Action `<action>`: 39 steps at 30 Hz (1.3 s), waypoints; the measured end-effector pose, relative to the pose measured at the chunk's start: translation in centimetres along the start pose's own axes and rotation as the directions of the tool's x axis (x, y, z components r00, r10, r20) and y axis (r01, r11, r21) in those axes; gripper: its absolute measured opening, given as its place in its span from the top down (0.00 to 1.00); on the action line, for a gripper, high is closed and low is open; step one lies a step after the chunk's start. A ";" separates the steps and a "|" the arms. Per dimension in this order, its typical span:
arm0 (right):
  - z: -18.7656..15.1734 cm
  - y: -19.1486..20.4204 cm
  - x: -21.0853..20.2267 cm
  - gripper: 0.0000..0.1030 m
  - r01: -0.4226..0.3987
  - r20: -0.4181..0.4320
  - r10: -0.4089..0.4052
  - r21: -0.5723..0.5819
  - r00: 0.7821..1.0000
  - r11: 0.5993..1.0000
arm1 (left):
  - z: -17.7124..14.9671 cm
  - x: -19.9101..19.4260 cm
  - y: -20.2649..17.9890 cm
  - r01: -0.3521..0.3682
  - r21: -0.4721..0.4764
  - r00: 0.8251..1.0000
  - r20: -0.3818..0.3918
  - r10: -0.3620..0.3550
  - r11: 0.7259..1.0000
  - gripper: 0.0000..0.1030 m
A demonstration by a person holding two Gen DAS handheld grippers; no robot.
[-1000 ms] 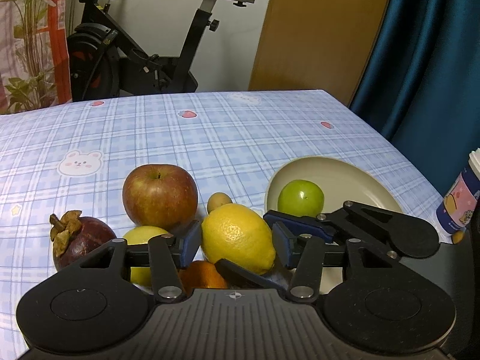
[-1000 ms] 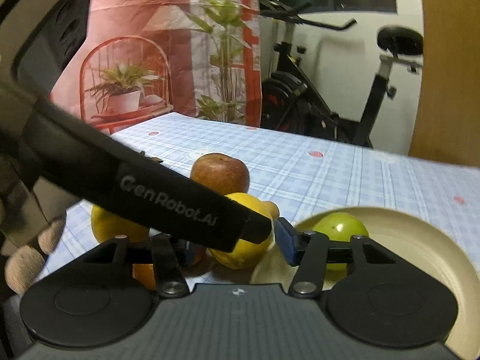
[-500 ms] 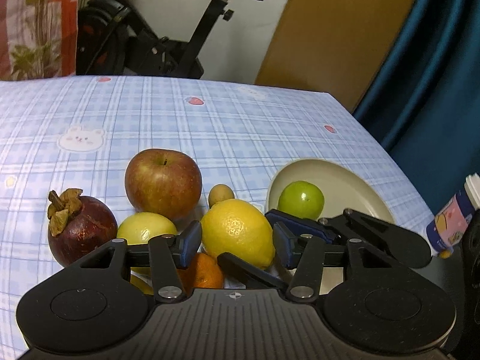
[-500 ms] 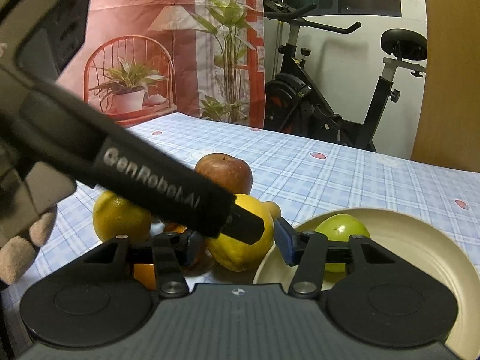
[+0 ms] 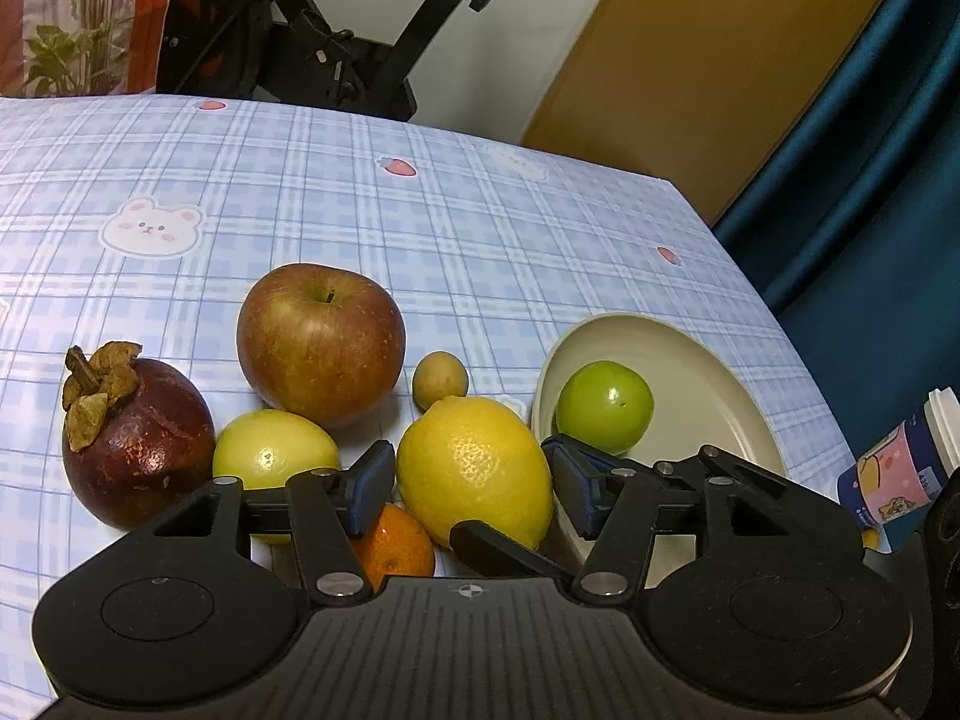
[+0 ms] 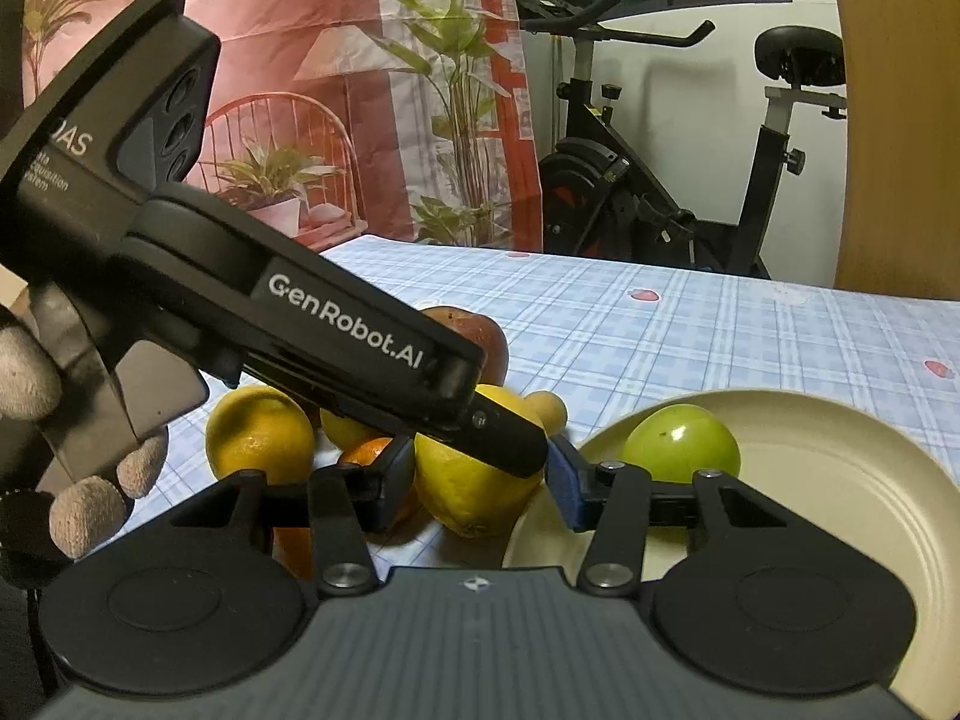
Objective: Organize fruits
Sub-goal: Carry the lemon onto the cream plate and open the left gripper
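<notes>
A yellow lemon [image 5: 474, 471] lies on the blue checked cloth between the blue pads of my open left gripper [image 5: 471, 483]; contact is unclear. My right gripper [image 6: 483, 489] is open around the same lemon [image 6: 468, 492] from the other side, partly hidden by the left gripper's body [image 6: 288, 312]. A cream plate [image 5: 690, 372] to the right holds a green fruit [image 5: 603, 405]. Around the lemon are a red apple [image 5: 321, 342], a mangosteen [image 5: 135, 438], a yellow-green lemon [image 5: 273, 450], a small orange [image 5: 396, 546] and a tiny tan fruit [image 5: 440, 379].
A larger orange [image 6: 258, 435] lies left of the pile in the right wrist view. A small printed bottle [image 5: 900, 468] stands at the table's right edge. An exercise bike [image 5: 336, 48] and blue curtain [image 5: 870, 150] stand beyond the table.
The left gripper has risen and tilted downward, showing more of the table and the fruit below. The lemon stays between both pairs of fingers. The right gripper has barely moved.
</notes>
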State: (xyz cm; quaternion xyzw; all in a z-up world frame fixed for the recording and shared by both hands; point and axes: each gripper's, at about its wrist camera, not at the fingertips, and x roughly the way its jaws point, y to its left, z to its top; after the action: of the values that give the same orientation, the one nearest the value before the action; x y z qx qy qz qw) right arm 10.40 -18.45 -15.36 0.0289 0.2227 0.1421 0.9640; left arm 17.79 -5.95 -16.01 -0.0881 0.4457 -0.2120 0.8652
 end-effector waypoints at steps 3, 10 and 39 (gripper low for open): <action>0.2 -0.1 0.1 0.51 0.003 0.002 -0.003 -0.009 1.000 1.000 | -0.1 -0.1 -0.1 -0.005 0.005 1.000 0.006 0.005 1.000 0.41; 0.1 0.2 0.2 0.47 0.005 0.000 -0.005 -0.026 1.000 1.000 | -0.7 -0.5 -0.9 -0.025 0.056 1.000 0.014 0.024 0.998 0.42; 0.0 0.6 -1.2 0.45 0.003 0.068 -0.001 -0.027 0.998 1.000 | -0.2 -3.0 -3.1 -0.017 0.118 0.995 0.103 0.004 0.993 0.50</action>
State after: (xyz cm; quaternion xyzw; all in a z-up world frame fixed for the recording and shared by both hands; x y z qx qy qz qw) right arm 9.22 -18.21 -14.83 0.0203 0.1879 0.1432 0.9715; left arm 15.20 -7.39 -12.89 -0.0449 0.3877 -0.2288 0.8918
